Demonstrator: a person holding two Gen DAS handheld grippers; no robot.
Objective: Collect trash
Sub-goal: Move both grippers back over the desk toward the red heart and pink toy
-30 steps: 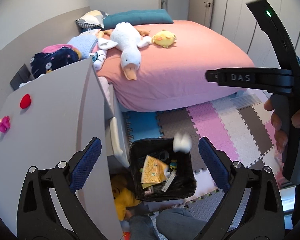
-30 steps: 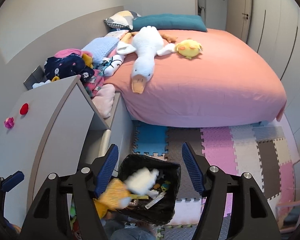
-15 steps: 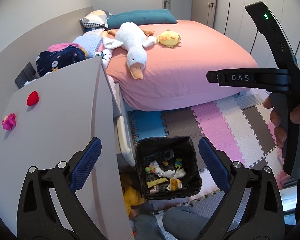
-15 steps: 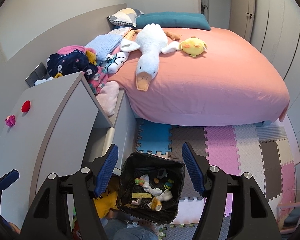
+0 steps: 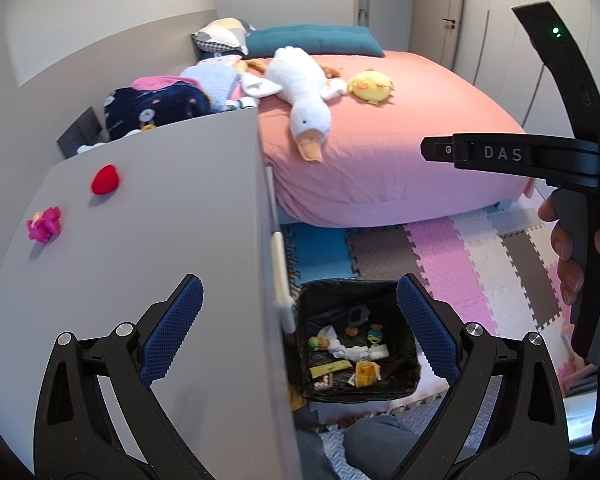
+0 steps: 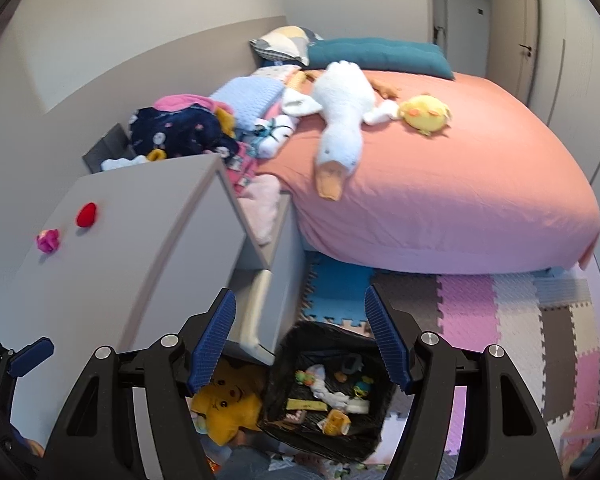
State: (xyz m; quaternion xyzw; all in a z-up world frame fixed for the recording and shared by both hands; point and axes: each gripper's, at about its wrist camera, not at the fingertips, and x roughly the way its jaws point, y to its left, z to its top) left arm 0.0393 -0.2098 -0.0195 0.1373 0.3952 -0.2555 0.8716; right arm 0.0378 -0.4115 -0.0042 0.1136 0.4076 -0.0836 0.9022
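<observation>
Both the left gripper (image 5: 298,320) and right gripper (image 6: 300,340) hover with fingers spread wide, empty, above one black bin (image 6: 370,432); two small toys (image 5: 106,179) sit on the grey surface (image 5: 160,240).

Right gripper (image 6: 298,340) hangs wide open, blue pads apart, nothing between them, right above the black trash bin (image 6: 328,390) on the foam floor mats (image 6: 500,308). Inside the bin: crumpled white tissue (image 6: 332,392), a yellow strip, small colourful bits. Just left of the bin, a yellow plush (image 6: 226,404) on the floor. Up on the grey tabletop (image 6: 112,248) left of the bin, a red piece (image 6: 86,214) and a pink piece (image 6: 47,241) sit near each other.
</observation>
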